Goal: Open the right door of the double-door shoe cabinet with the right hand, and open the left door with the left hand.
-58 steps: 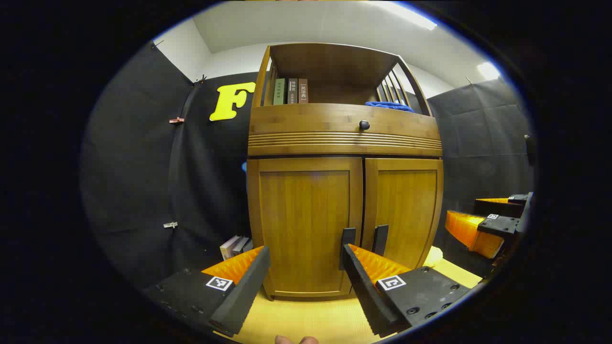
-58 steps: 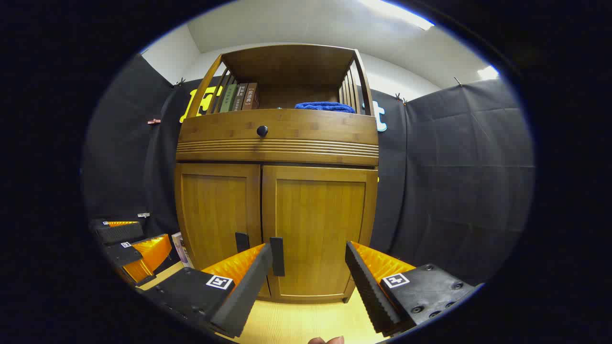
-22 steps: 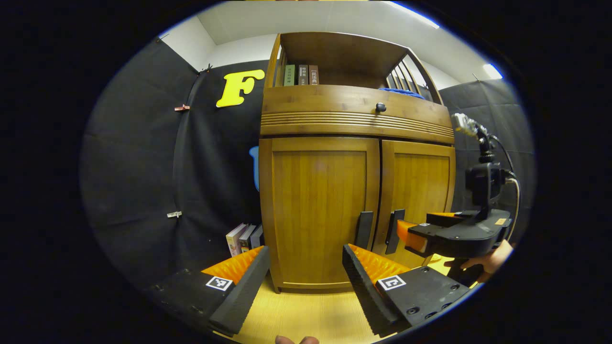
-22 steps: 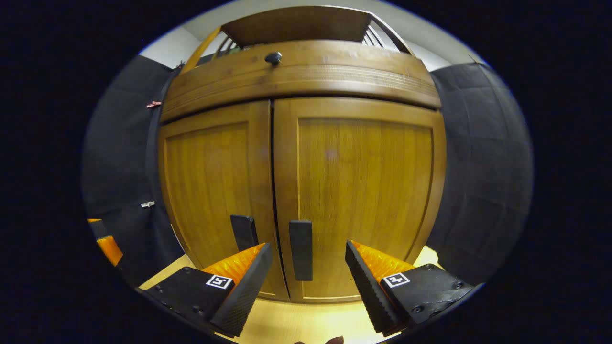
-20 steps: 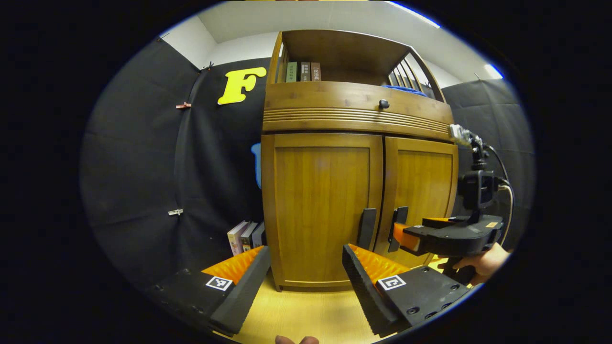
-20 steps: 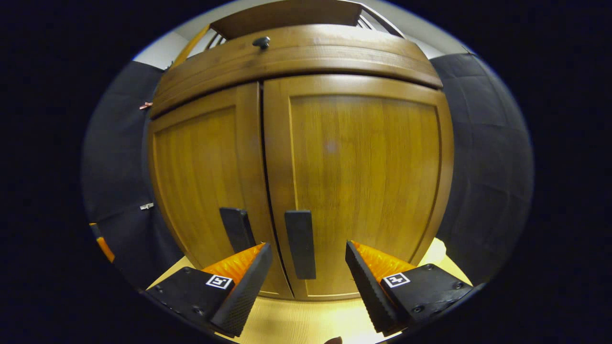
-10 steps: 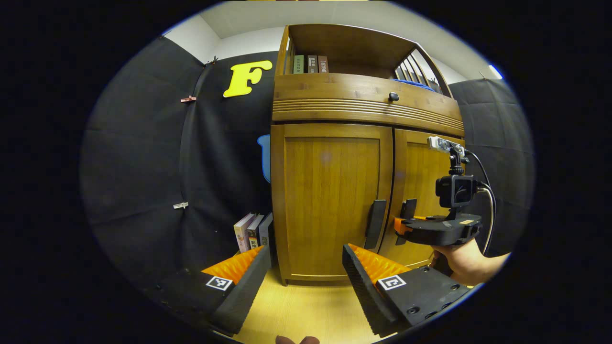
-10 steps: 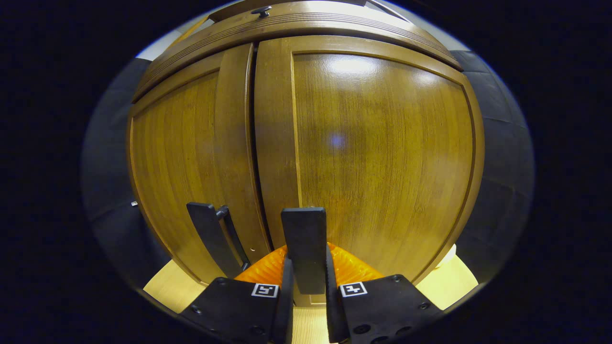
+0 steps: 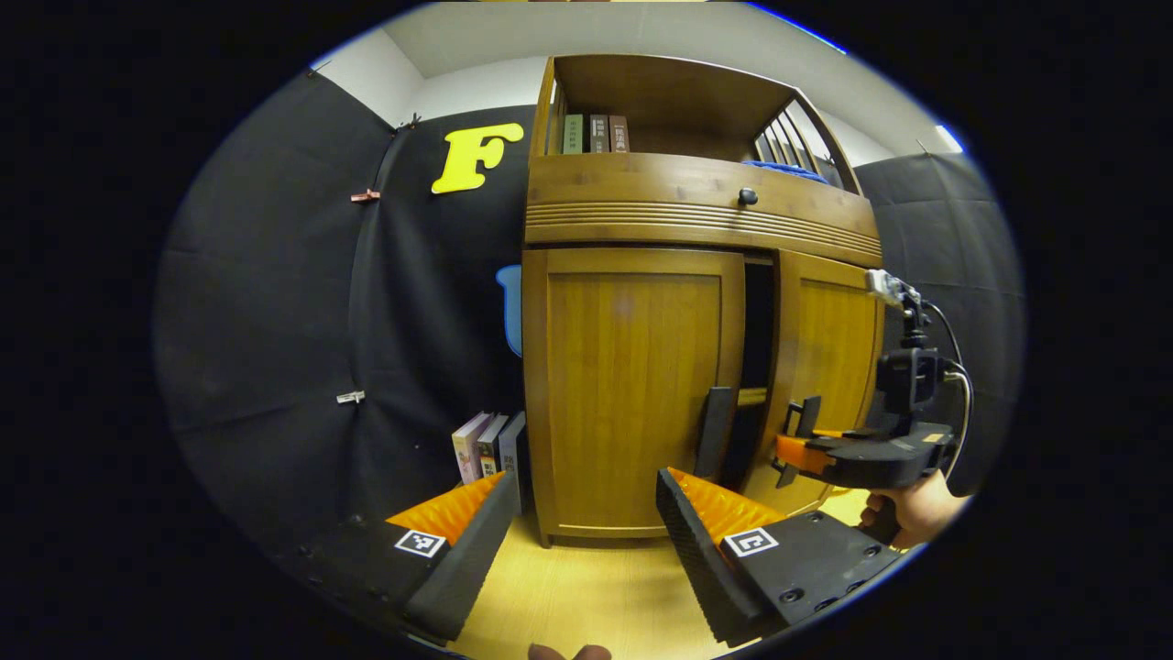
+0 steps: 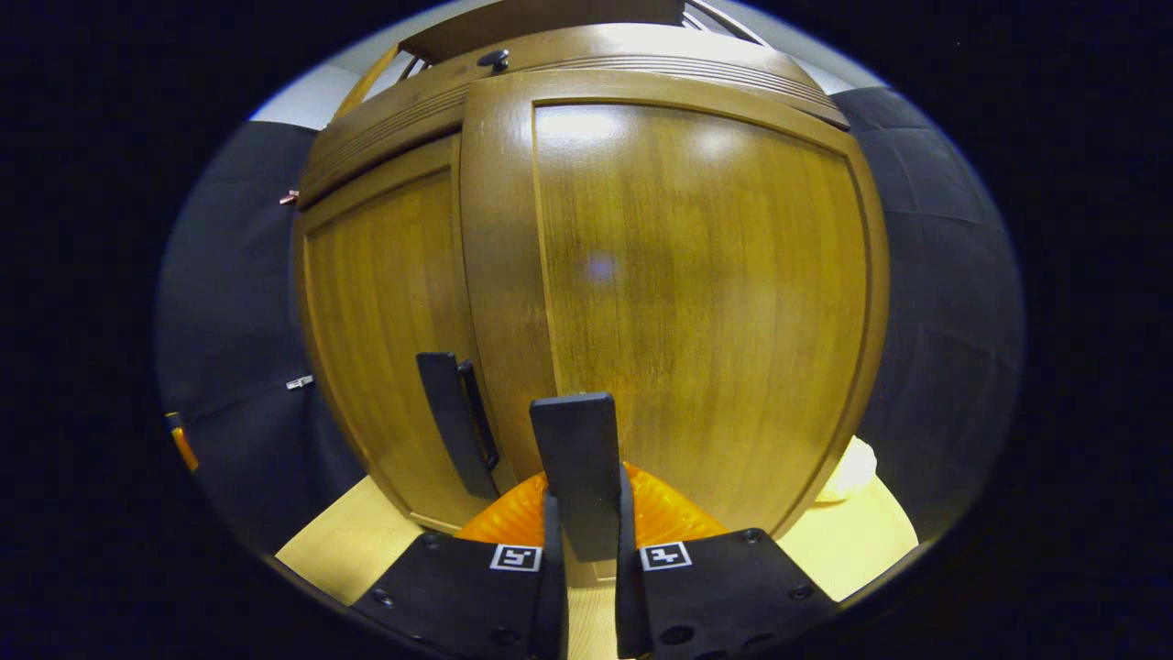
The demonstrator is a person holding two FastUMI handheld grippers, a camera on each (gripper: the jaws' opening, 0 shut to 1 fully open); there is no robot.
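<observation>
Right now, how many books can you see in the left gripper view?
6. Three stand on the cabinet's open top shelf: books. Three more books stand on the floor, left of the cabinet. Others may be hidden behind the closed left door.

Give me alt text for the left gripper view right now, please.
The right claw, held by a hand, grips the right door's handle and the right door stands ajar, showing a dark gap. The left door is shut; the open left claw hangs short of it.

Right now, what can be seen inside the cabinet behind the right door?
Past the part-open right door, a dark gap with one shelf edge; the left door covers the rest.
</observation>
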